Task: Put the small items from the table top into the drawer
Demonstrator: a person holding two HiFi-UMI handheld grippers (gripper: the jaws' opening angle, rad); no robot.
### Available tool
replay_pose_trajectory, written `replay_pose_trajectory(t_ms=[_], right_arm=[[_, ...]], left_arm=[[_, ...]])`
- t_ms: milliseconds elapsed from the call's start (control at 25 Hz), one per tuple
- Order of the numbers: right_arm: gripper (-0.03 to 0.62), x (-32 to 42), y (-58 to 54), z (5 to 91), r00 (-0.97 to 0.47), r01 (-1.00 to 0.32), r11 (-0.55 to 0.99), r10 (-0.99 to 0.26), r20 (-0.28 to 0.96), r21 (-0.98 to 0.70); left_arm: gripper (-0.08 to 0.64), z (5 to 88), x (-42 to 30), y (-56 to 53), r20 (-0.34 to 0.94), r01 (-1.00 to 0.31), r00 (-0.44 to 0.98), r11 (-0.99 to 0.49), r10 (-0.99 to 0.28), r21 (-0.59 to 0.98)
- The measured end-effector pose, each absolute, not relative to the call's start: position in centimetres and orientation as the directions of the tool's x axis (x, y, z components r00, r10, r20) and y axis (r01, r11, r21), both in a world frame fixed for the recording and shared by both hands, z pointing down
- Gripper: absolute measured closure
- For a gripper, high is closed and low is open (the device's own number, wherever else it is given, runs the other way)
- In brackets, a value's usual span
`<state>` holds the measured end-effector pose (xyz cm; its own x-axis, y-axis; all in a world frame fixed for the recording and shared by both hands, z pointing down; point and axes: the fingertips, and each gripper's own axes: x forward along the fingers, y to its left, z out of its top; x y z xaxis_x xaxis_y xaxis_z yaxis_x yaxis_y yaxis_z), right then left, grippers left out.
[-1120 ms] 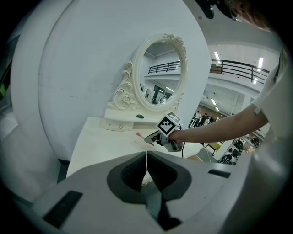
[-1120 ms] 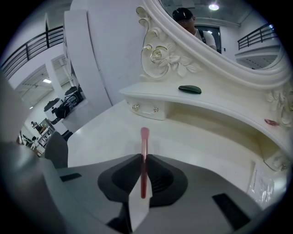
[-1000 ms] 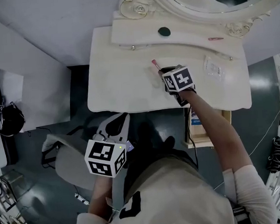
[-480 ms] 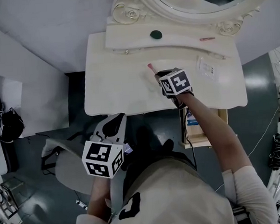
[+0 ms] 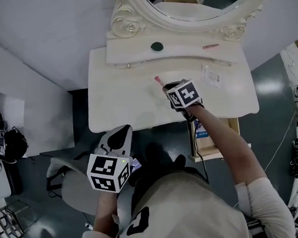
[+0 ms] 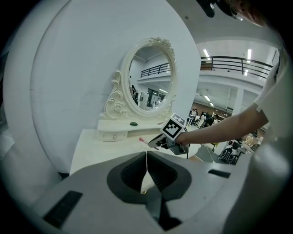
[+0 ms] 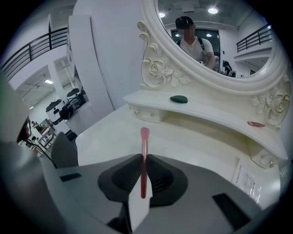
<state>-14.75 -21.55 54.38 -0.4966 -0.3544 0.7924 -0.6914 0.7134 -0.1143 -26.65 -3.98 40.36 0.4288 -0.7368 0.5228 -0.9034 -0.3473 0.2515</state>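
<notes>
A slim pink stick [image 7: 144, 137] juts forward from between the jaws of my right gripper [image 7: 143, 157], which is shut on it just above the cream dressing table [image 5: 117, 100]. In the head view the stick's tip [image 5: 158, 80] shows left of the right gripper [image 5: 166, 87]. A dark green item [image 5: 156, 46] and a small pink item [image 5: 210, 46] lie on the raised shelf under the mirror. A clear packet [image 5: 213, 75] lies on the table top at the right. My left gripper [image 5: 120, 134] hangs in front of the table's front edge, jaws together with nothing between them.
An open wooden drawer [image 5: 235, 135] sticks out below the table's right front with a blue and white box in it. The oval mirror [image 7: 215, 41] in its carved frame stands at the back. Small knobbed drawers [image 5: 128, 66] sit in the shelf front. A grey chair [image 5: 71, 181] stands left of me.
My right gripper has lifted the pink stick slightly off the table top. The left gripper has risen a little. The head view has shifted, so the table sits lower in the picture.
</notes>
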Motion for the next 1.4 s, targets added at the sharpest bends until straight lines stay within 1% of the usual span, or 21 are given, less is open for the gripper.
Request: replay_pose_trajectory(t_ms=[280,1280,1400], right_arm=[[0.532,-14.1,-20.9,54.0,-0.493,-0.673,0.733,-0.345,0.798,-0.099],[0.532,-11.9,-18.3,50.0,-0.583,-0.692,0.690,-0.360,0.729,-0.213],[0.532,-11.4,-17.9,49.6,-0.579,-0.691,0.694,-0.364,0.729,-0.203]], left_arm=[[0.503,40.1,-26.2,-4.1,0.522,-0.904,0.428,-0.357,-0.737,0.237],[0.502,38.2,-21.9,-4.1,0.513,-0.871,0.480,-0.457,-0.712,0.182],[0.502,38.0,-21.1,-3.9,0.513,-0.868,0.483,-0.466,-0.709,0.174]])
